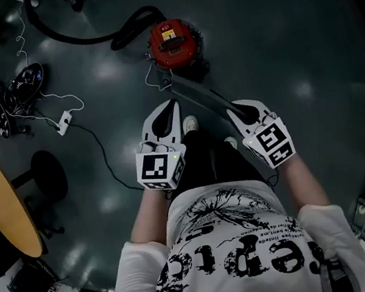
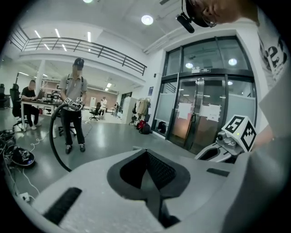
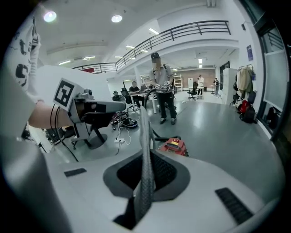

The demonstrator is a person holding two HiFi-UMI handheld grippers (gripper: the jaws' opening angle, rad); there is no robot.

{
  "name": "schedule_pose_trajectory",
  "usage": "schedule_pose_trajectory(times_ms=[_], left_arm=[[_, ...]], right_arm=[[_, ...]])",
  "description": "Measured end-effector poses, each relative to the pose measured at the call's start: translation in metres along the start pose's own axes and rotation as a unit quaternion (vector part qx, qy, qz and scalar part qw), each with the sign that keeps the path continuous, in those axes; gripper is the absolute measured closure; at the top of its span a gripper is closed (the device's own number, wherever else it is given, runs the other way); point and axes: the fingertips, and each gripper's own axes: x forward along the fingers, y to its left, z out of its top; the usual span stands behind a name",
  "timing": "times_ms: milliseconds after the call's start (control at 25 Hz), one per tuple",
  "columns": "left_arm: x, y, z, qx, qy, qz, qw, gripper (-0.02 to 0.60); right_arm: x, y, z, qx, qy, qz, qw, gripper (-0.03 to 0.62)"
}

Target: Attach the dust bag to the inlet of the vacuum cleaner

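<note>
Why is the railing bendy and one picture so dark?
Right gripper view: the wide-angle lens curves the railing; left gripper view: it bows the glass doors too; head view: dim, with light glaring in patches off the floor.

Two grippers are counted, the left gripper (image 1: pixel 174 105) and the right gripper (image 1: pixel 233 109). One dust bag (image 1: pixel 198 95) is counted between them. On the far floor one red vacuum cleaner (image 1: pixel 173 42), one black hose (image 1: pixel 79 34) and one white power strip (image 1: pixel 64 121) are counted. One round table (image 1: pixel 3 201) is counted at the left. By the far desks one standing person (image 3: pixel 163 88) and one seated person (image 3: pixel 133 88) are counted; farther figures are too small to be counted
</note>
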Motion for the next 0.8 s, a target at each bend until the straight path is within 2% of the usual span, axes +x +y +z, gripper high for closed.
schedule_pose_trajectory(times_ms=[200, 360, 640, 800], left_arm=[[0.009, 0.003, -0.046, -0.026, -0.003, 0.056, 0.9981, 0.578], [0.021, 0.012, -0.099, -0.034, 0.001, 0.072, 0.9968, 0.578], [0.075, 0.06, -0.21, 0.019, -0.009, 0.071, 0.9973, 0.578], [0.117, 0.092, -0.265, 0.041, -0.021, 0.062, 0.997, 0.578]], right_arm=[[0.014, -0.016, -0.027, -0.029, -0.001, 0.045, 0.999, 0.569], [0.039, -0.032, -0.063, -0.062, 0.004, 0.061, 0.996, 0.569], [0.138, -0.06, -0.152, -0.145, -0.001, 0.069, 0.987, 0.569], [0.197, -0.08, -0.195, -0.221, -0.008, 0.08, 0.972, 0.569]])
